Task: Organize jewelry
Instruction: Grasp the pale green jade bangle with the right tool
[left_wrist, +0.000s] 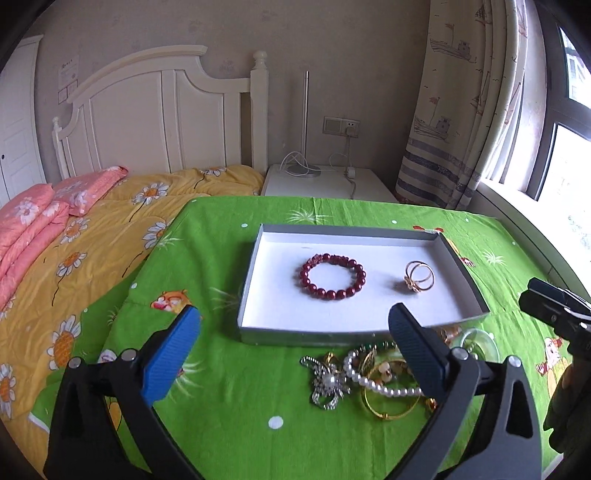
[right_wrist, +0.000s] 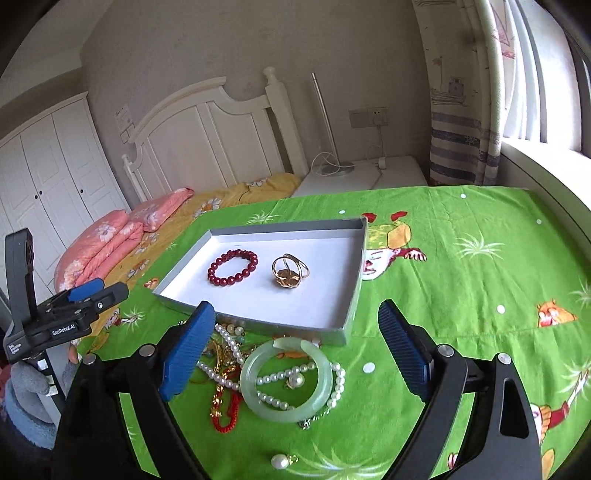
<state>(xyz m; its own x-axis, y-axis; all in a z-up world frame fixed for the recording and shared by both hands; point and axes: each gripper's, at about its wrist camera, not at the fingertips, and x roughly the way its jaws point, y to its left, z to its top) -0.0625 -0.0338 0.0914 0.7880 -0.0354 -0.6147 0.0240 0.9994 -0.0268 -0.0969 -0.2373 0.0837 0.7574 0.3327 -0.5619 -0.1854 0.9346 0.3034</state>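
A shallow grey box with a white floor (left_wrist: 258, 280) (right_wrist: 184, 284) holds a dark red bead bracelet (left_wrist: 332, 276) (right_wrist: 232, 267) and a gold double ring (left_wrist: 419, 281) (right_wrist: 290, 270). In front of it a pile of loose jewelry lies on the green cloth: a silver brooch (left_wrist: 328, 380), a pearl strand (left_wrist: 380, 384) (right_wrist: 229, 343), a gold bangle (left_wrist: 388, 410), a pale green jade bangle (right_wrist: 286, 380), red cord (right_wrist: 227, 417). My left gripper (left_wrist: 295, 354) is open, above the pile's left side. My right gripper (right_wrist: 295, 350) is open over the jade bangle.
A lone pearl earring (right_wrist: 280, 461) lies near the cloth's front. The green cartoon cloth (left_wrist: 229, 406) (right_wrist: 461, 277) covers the table. A bed with yellow quilt (left_wrist: 92, 240) is to the left; a white nightstand (left_wrist: 325, 181) behind; window at right.
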